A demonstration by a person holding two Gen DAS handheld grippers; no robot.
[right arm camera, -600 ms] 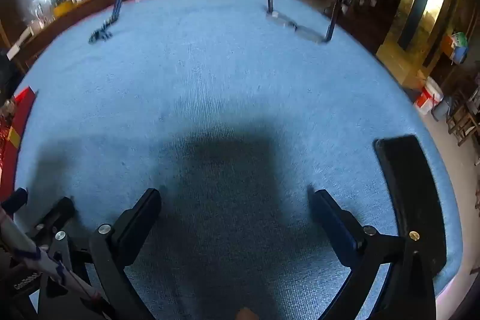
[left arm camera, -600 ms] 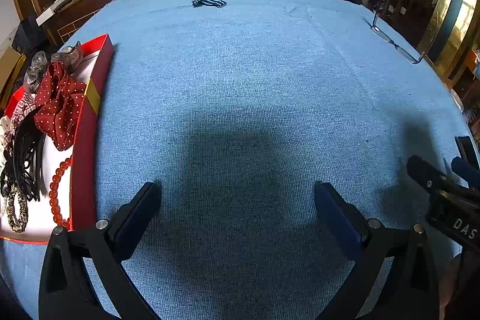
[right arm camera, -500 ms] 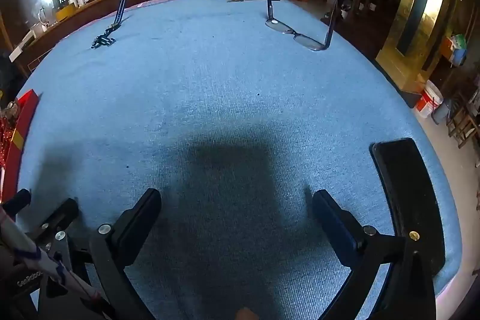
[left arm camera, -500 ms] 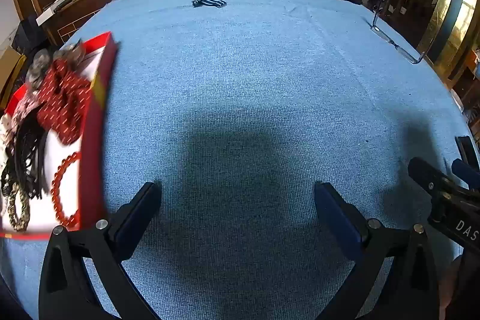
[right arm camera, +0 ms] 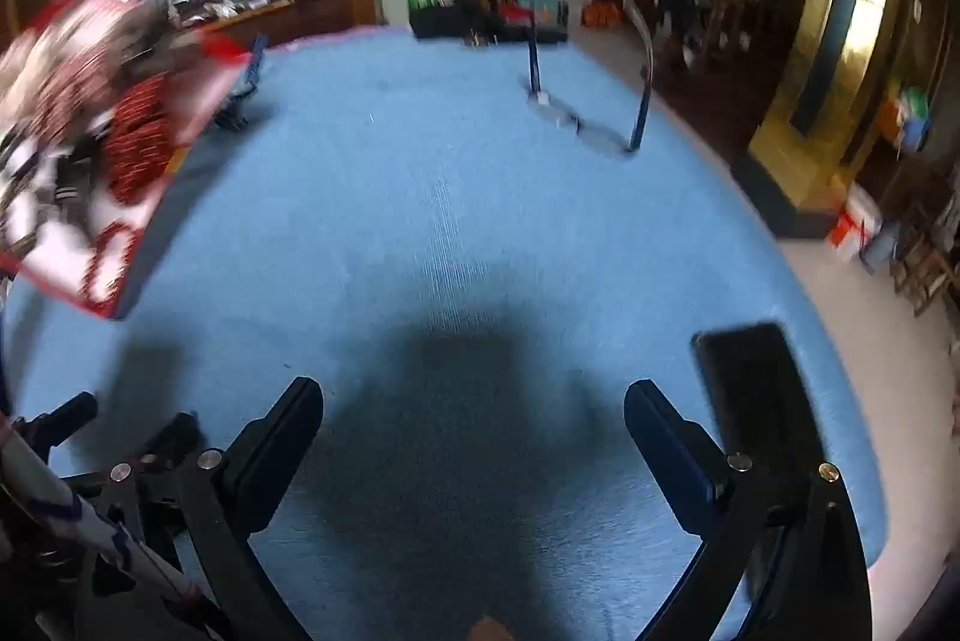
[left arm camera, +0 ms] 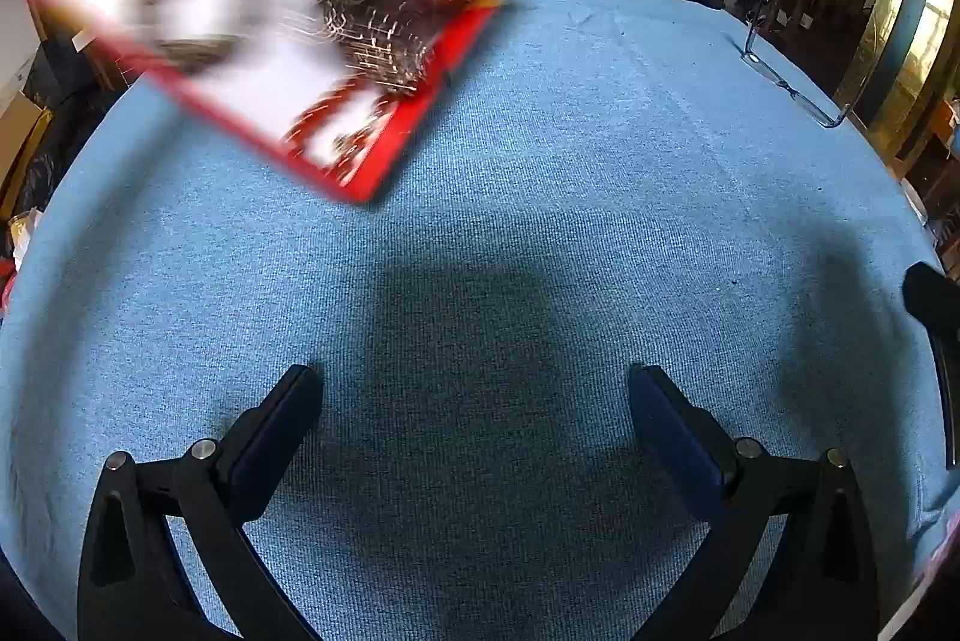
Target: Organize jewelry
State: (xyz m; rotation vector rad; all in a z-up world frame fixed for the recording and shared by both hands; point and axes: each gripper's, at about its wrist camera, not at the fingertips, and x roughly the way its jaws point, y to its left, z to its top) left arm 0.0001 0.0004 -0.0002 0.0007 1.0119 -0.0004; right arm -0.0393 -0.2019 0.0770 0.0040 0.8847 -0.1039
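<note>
The blue cloth-covered table [left arm camera: 540,233] fills both views, with the red jewelry tray [left arm camera: 384,143] far left, too blurred to tell whether it lies flat or is lifted, its contents only streaks. Eyeglasses [right arm camera: 591,134] stand far right; a black phone [right arm camera: 756,401] lies near right. Left gripper [left arm camera: 474,401] and right gripper [right arm camera: 474,413] both hang wide and empty. The step looks like setup; next probably calls for reaching a loose piece.
</note>
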